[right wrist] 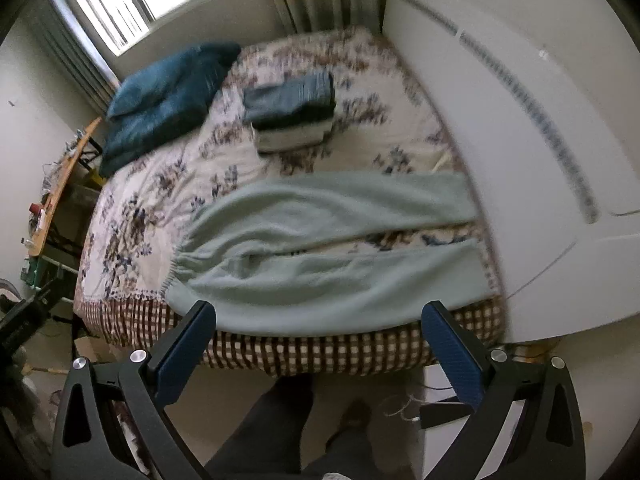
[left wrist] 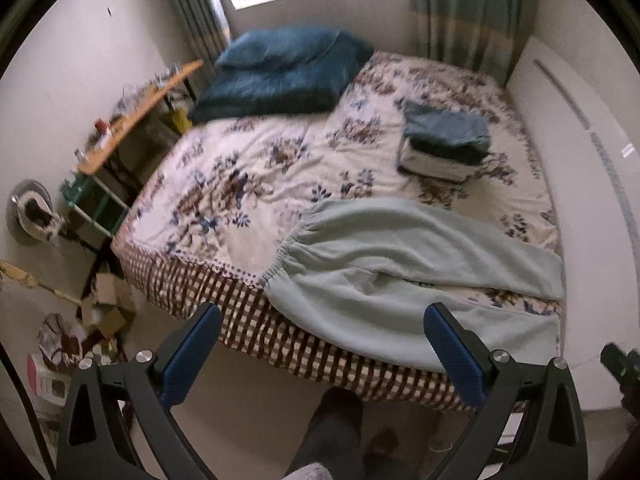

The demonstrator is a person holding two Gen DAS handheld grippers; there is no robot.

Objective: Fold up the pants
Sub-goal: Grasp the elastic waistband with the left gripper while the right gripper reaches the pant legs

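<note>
Pale green pants [left wrist: 384, 272] [right wrist: 320, 248] lie spread flat at the near edge of a floral bed [left wrist: 240, 184] [right wrist: 132, 216]. The elastic waistband points left and the two legs run right toward the wall, with a gap between them. The near leg hangs slightly over the bed's checked skirt. My left gripper [left wrist: 322, 320] is open above the floor, short of the waistband end, with nothing between its blue pads. My right gripper [right wrist: 320, 318] is open too, hovering just in front of the near leg and holding nothing.
A stack of folded clothes [left wrist: 444, 140] [right wrist: 292, 112] sits mid-bed. A blue quilt and pillow [left wrist: 280, 76] [right wrist: 168, 96] lie at the head. A cluttered wooden side table [left wrist: 132, 116] and boxes [left wrist: 108, 304] stand left. White wardrobe [right wrist: 540, 160] at right. A person's legs [left wrist: 328, 432] [right wrist: 272, 432] stand below.
</note>
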